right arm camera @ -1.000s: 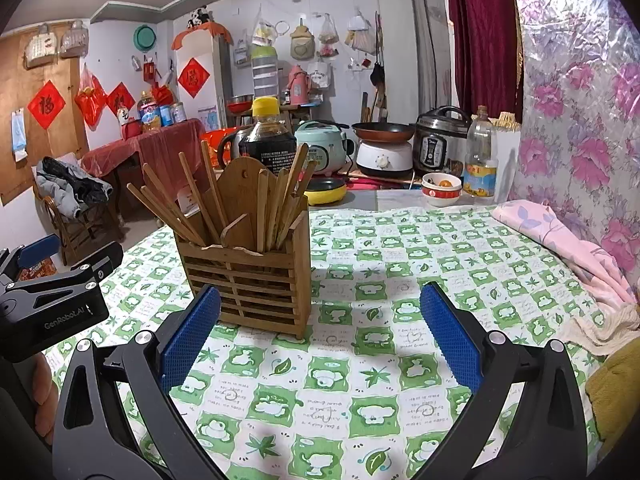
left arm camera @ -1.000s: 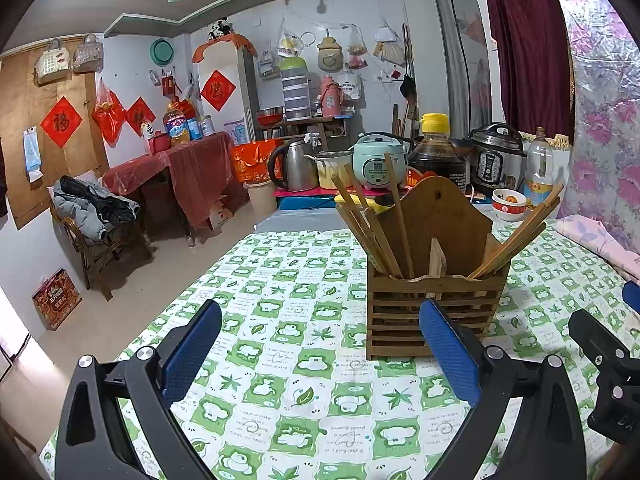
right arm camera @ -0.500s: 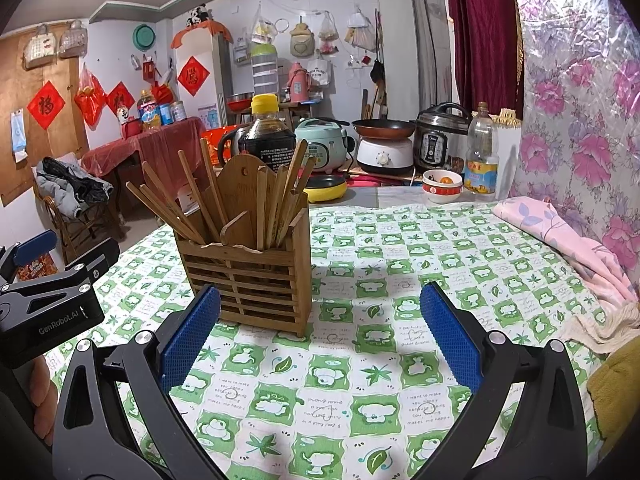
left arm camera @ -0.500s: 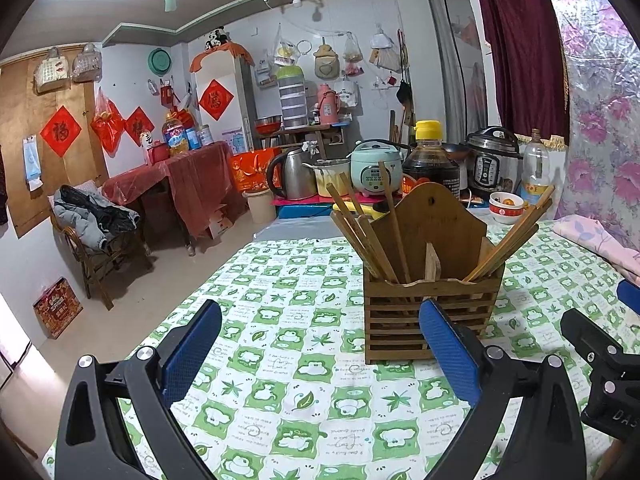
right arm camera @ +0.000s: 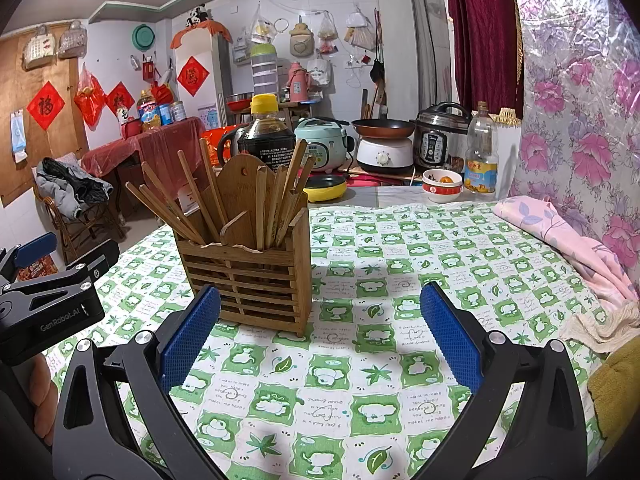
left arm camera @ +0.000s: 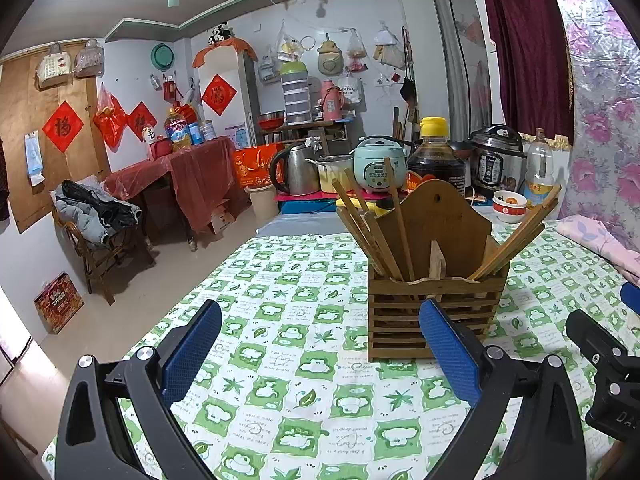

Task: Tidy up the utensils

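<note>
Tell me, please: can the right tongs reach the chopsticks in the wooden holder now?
Probably yes. The right tongs are open and empty, only bare tablecloth lies before the wooden holder, and the chopsticks stand out above its rim.

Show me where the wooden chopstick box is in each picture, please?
Left wrist view: the wooden chopstick box stands right of the middle, partly behind the left gripper's right-hand pad.
Right wrist view: it stands left of the middle, just beyond the right gripper's left-hand pad.
Shared landmark: the dark bottle with a yellow cap stands behind the box in both.
</note>
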The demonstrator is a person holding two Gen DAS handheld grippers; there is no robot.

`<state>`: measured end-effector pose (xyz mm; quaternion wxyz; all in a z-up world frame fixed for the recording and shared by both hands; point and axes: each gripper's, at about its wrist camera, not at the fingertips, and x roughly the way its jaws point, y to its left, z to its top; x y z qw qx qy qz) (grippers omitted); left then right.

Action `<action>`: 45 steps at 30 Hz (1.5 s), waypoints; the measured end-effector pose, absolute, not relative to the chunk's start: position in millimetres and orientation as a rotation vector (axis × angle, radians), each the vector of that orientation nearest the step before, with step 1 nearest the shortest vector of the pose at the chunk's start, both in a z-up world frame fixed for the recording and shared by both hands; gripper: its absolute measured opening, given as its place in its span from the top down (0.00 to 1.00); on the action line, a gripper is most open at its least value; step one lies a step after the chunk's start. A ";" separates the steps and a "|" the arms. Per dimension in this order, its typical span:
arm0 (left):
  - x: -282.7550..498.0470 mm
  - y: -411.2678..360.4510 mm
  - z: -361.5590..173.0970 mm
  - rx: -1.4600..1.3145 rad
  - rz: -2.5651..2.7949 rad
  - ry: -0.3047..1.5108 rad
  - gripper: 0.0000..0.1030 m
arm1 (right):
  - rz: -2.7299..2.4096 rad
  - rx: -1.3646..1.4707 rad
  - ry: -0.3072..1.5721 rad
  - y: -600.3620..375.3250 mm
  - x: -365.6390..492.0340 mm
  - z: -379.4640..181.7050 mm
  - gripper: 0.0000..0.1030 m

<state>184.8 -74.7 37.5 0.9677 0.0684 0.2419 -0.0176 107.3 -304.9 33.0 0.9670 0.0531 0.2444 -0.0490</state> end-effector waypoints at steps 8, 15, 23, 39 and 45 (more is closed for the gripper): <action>184.9 -74.4 37.5 0.138 -0.036 0.489 0.06 | -0.099 0.107 0.493 -304.5 107.5 33.3 0.06; 185.1 -74.3 37.5 0.139 -0.036 0.490 0.06 | -0.099 0.107 0.494 -304.8 107.2 33.5 0.06; 185.2 -74.3 37.7 0.139 -0.036 0.490 0.06 | -0.100 0.107 0.494 -303.8 107.9 33.7 0.06; 185.0 -73.8 37.6 0.138 -0.035 0.489 0.06 | -0.100 0.106 0.495 -303.8 108.1 34.0 0.06; 185.9 -73.0 36.9 0.130 -0.029 0.493 0.06 | -0.099 0.106 0.495 -303.7 108.1 34.1 0.06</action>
